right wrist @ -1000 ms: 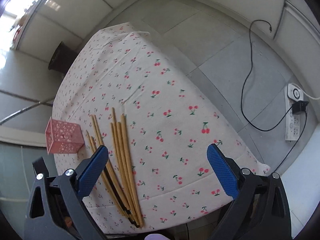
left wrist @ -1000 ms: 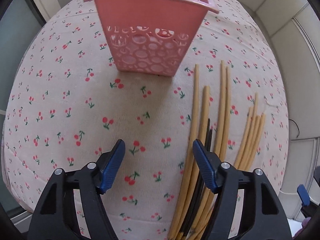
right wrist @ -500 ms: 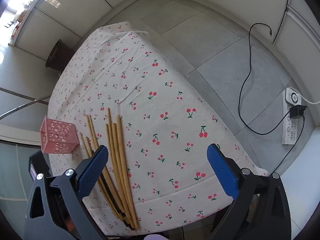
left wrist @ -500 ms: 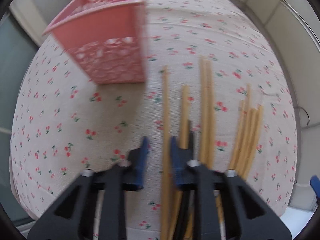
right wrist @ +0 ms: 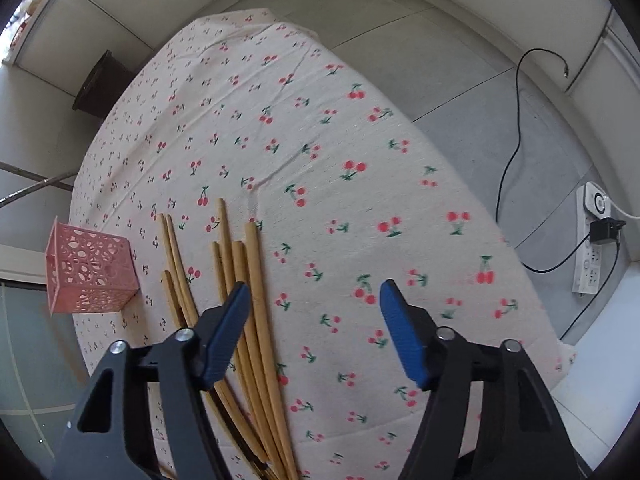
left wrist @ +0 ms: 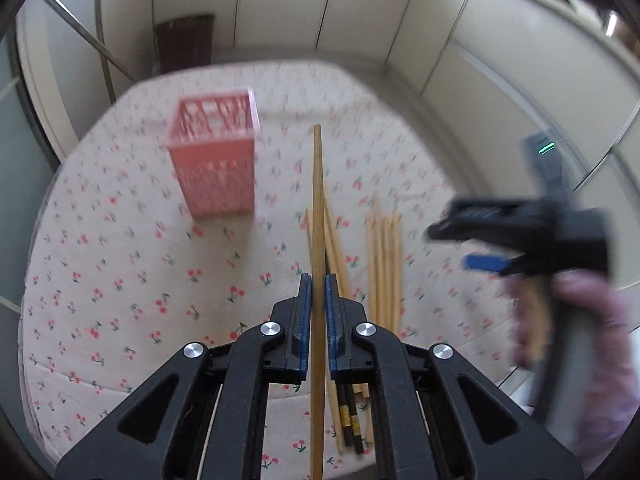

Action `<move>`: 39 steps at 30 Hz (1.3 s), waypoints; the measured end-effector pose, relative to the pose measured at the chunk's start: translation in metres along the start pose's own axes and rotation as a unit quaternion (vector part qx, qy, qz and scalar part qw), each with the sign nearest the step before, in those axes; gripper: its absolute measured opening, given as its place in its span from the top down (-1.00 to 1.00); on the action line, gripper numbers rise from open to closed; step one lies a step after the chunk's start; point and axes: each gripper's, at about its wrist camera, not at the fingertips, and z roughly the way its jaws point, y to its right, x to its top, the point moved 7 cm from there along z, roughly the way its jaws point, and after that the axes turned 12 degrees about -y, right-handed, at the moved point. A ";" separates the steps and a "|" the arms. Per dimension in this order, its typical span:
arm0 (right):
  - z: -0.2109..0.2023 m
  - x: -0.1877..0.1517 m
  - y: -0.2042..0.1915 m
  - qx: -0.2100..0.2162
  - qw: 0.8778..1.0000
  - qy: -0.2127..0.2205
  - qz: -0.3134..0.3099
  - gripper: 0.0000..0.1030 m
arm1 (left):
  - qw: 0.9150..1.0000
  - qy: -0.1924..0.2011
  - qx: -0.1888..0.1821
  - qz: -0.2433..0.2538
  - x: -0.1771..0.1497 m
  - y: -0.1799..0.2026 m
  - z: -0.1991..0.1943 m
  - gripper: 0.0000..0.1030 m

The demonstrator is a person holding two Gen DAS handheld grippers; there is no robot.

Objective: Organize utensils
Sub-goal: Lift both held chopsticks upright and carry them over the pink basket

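Observation:
My left gripper (left wrist: 316,286) is shut on a single bamboo chopstick (left wrist: 317,216) and holds it lifted above the table, pointing forward. Several more bamboo chopsticks (left wrist: 383,264) and dark ones (left wrist: 349,420) lie on the cherry-print tablecloth (left wrist: 120,272) below. The empty pink lattice basket (left wrist: 216,160) stands upright, left of the held chopstick. My right gripper (right wrist: 314,300) is open and empty above the cloth, just right of the chopstick pile (right wrist: 248,300). It also shows blurred in the left wrist view (left wrist: 516,240). The basket appears at the left in the right wrist view (right wrist: 86,268).
The table's right edge drops to a grey tiled floor (right wrist: 460,60) with a black cable (right wrist: 516,128) and a white power strip (right wrist: 592,248). A dark bin (left wrist: 184,42) stands beyond the table's far edge.
My left gripper closed on one bamboo chopstick and lifted it away from the table. My right gripper moved down closer to the chopstick pile, and its jaws are narrower.

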 end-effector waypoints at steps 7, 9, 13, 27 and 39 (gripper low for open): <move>0.014 0.006 -0.011 -0.017 1.000 0.006 0.011 0.00 | 0.998 0.064 -0.014 -0.002 -0.004 -0.015 -0.061 0.88; 0.018 0.007 -0.014 -0.010 1.000 0.002 0.013 0.00 | 0.997 0.073 -0.016 -0.001 -0.011 -0.023 -0.076 0.88; 0.023 0.007 -0.021 -0.009 1.000 0.001 0.016 0.08 | 0.997 0.078 -0.023 -0.010 -0.013 -0.038 -0.087 0.88; 0.022 0.003 -0.043 -0.024 0.997 0.047 -0.055 0.85 | 0.994 0.106 -0.015 -0.021 -0.012 -0.049 -0.107 0.88; -0.111 -0.042 -0.042 0.030 0.977 0.174 -0.118 0.85 | 0.987 0.148 -0.036 -0.047 -0.004 -0.063 -0.148 0.88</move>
